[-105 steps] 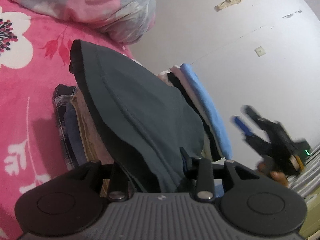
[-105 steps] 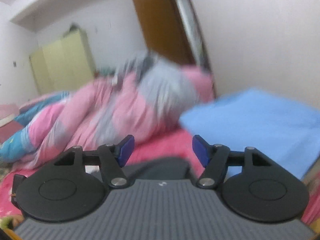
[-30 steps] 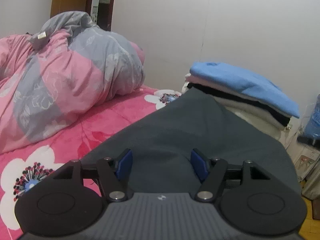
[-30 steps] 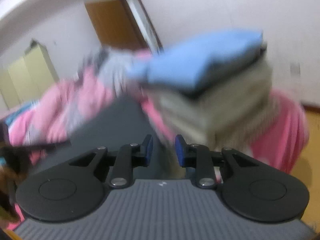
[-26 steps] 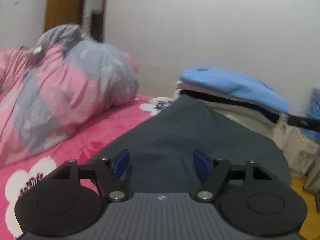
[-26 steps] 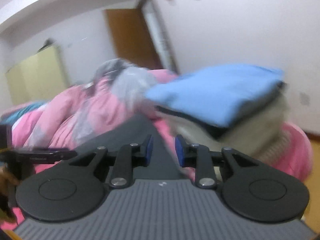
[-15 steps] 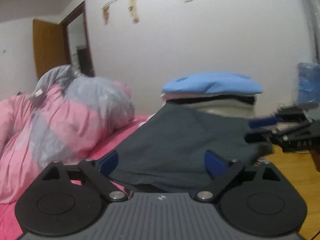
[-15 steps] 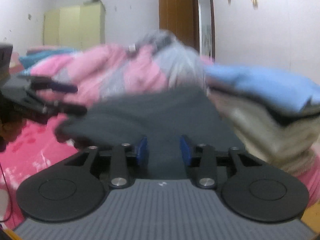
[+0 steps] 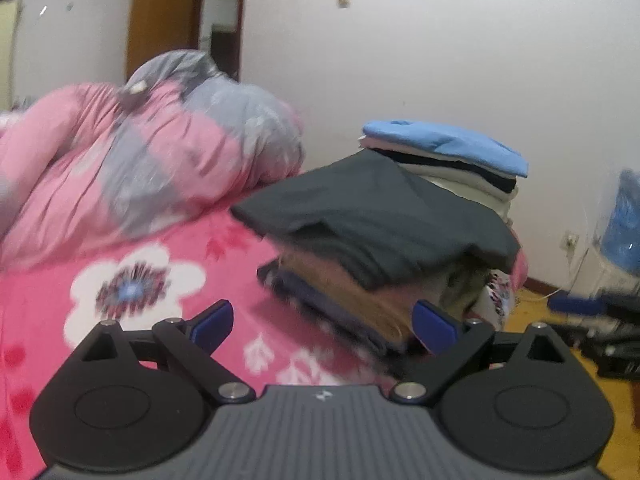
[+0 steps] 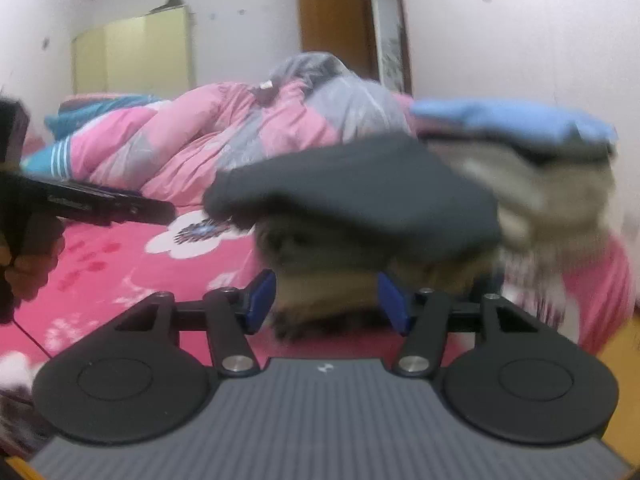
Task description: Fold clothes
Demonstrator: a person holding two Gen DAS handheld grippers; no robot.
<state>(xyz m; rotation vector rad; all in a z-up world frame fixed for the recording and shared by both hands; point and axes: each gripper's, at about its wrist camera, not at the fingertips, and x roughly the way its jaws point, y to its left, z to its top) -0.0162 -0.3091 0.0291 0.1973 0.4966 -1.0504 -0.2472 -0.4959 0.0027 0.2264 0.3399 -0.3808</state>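
— Clothes first: where is the dark grey garment (image 9: pixel 384 216) at this moment?

— It lies folded on top of a low pile (image 9: pixel 340 296) of folded clothes, on the bed with the pink flowered blanket (image 9: pixel 132 292). Under it I see a brown layer and then dark blue ones. Its edges hang a little over the pile on the near side.

— And the second pile?

— A taller stack (image 9: pixel 460 164) stands just behind, close to the corner of the bed by the white wall (image 9: pixel 440 60). A light blue piece (image 9: pixel 448 144) is on its top. The grey garment touches this stack at its far edge, as seen by the left wrist camera.

— What about the left gripper (image 9: pixel 324 322)?

— Its blue-tipped fingers are spread wide and nothing is between them. It is in front of the low pile, apart from the cloth.

— The right gripper (image 10: pixel 326 306)?

— Also spread, also empty. It looks at the low pile from the near side; the brown layer shows between the fingers but farther away. This picture is blurred, so I cannot tell whether the tips touch the cloth.

— Do the grippers see each other?

— Yes. In the right wrist view the left gripper is at the left border, held by a hand (image 10: pixel 28 268). In the left wrist view the right gripper shows at the right border, over the wooden floor (image 9: pixel 532 304).

— Anything more on the bed?

— A crumpled pink and grey quilt (image 9: pixel 132 160) lies behind, toward the door (image 9: pixel 160 20).
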